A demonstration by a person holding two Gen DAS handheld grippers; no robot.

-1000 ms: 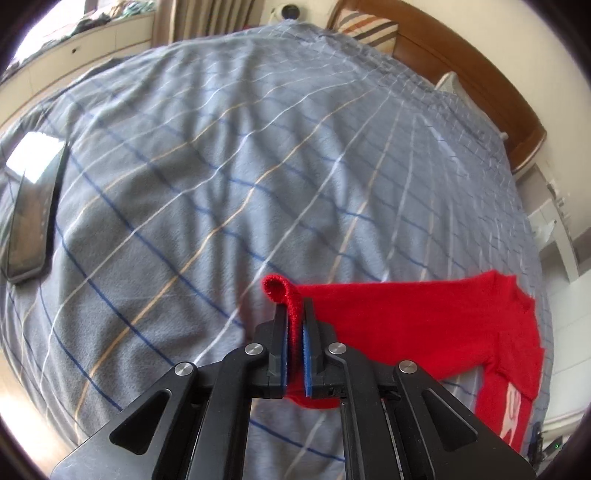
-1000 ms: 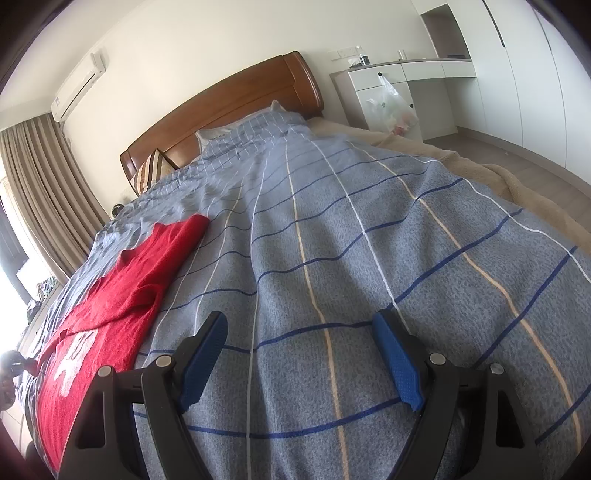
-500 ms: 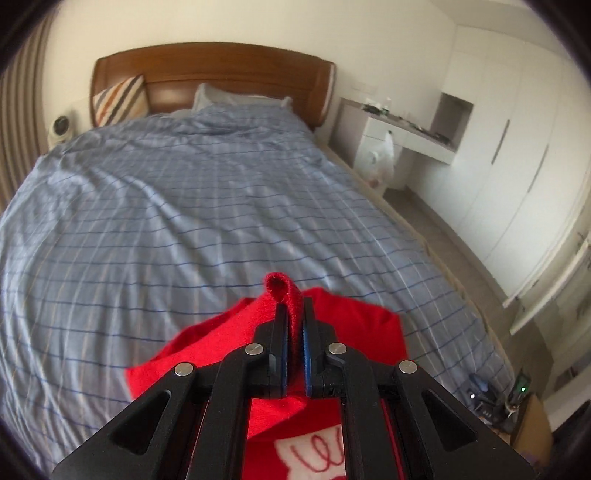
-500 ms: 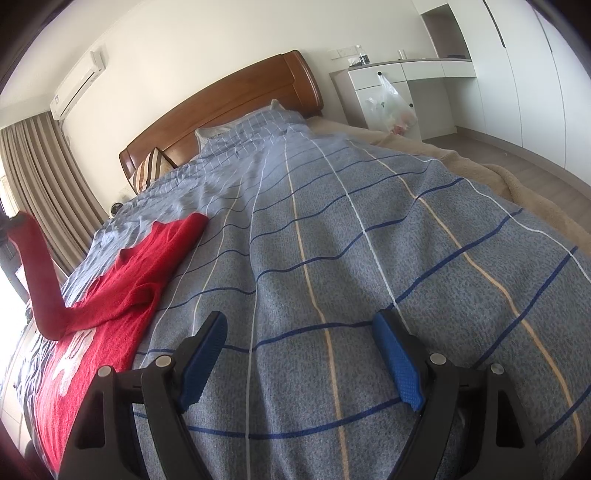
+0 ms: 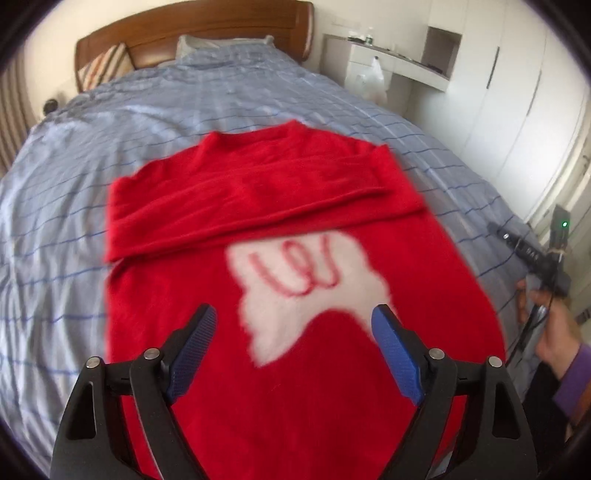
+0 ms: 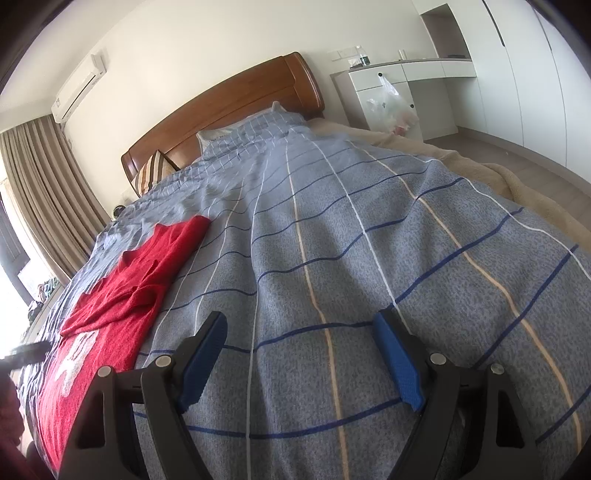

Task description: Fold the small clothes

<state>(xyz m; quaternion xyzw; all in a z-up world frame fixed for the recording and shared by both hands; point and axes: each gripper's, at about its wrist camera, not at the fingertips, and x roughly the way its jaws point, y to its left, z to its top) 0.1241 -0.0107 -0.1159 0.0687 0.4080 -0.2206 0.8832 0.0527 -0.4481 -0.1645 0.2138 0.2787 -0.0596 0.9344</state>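
Hovering left gripper (image 5: 293, 332): blue-padded black fingers (image 5: 192, 343) spread wide, nothing between them; jaws have just been opening. It hangs above the lower chest of the red knitted sweater with a white patch on the front (image 5: 295, 295), not touching it.
Right gripper (image 6: 297, 350): blue pads well apart, empty, over bare cover to the right of the sweater, well clear of it; in the left view it shows at the far right, held by a hand (image 5: 554, 328) in a purple cuff.
Sweater place: flat, front up, on the grey-blue checked bed cover (image 5: 66, 206), neck end towards the brown wooden headboard (image 5: 207, 33), hem end nearest the left gripper.
Done, judged: one sleeve (image 5: 258, 210) lies folded across the chest as a band, just headboard-side of the white patch. The other sleeve looks tucked in too, since none sticks out past the body, but I cannot tell for sure.
Left, judged: body not yet folded hem to neck; full length is open. Likely one or two more folds, then squaring edges.
Writing: red looped script on the white patch (image 5: 306, 273), blurred, not readable. Same patch seen edge-on in the right view, not readable.
Other labels: white wall air conditioner (image 6: 79, 86) left of headboard has marks too small to read. White plastic bag (image 6: 391, 105) hangs on the white desk unit right of the headboard, no legible print.
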